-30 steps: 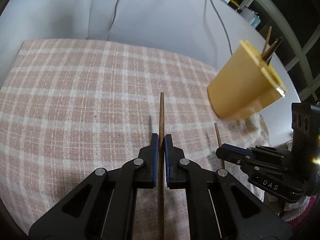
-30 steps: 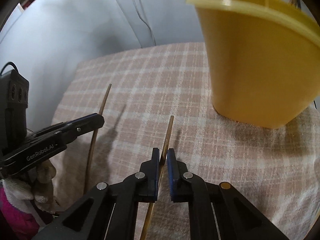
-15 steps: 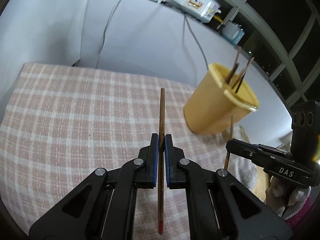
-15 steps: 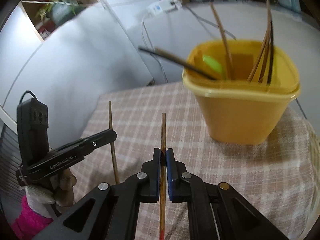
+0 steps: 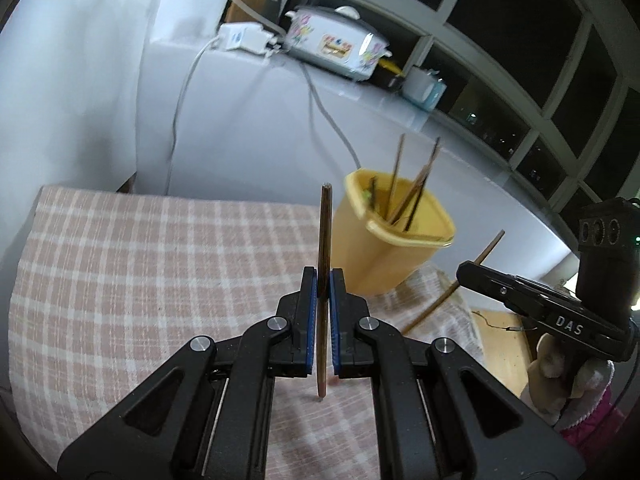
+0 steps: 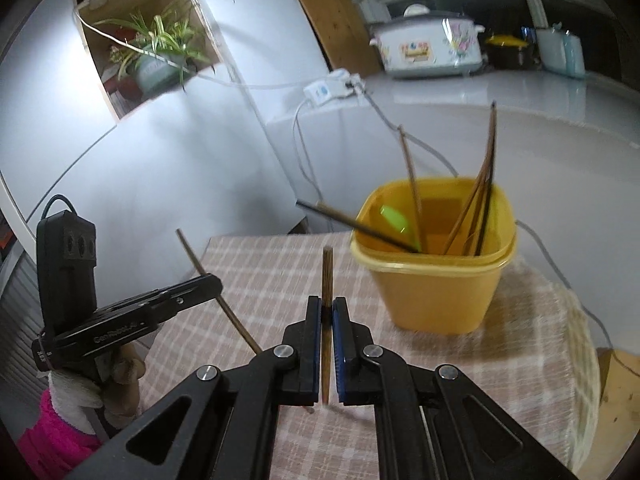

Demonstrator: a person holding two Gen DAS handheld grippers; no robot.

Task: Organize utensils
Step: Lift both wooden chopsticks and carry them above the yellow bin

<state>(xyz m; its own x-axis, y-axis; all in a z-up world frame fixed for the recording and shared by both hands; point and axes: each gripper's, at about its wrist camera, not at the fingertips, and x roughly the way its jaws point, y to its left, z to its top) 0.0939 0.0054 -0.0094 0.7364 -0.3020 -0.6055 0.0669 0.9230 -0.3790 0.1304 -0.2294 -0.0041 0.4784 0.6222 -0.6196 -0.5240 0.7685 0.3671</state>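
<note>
At the bottom centre of the frame the left gripper point(image 5: 323, 280) pinches a brown chopstick point(image 5: 323, 240) standing upright. Just right of it, mid-frame, a yellow tub point(image 5: 384, 260) on the checked cloth point(image 5: 140, 280) holds more sticks. At the right edge the right gripper point(image 5: 466, 270) clamps a tilted chopstick point(image 5: 486, 250).

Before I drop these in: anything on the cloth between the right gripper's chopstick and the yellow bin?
No, only bare checked cloth between the right gripper's chopstick and the yellow bin, seen in the right wrist view.
</note>
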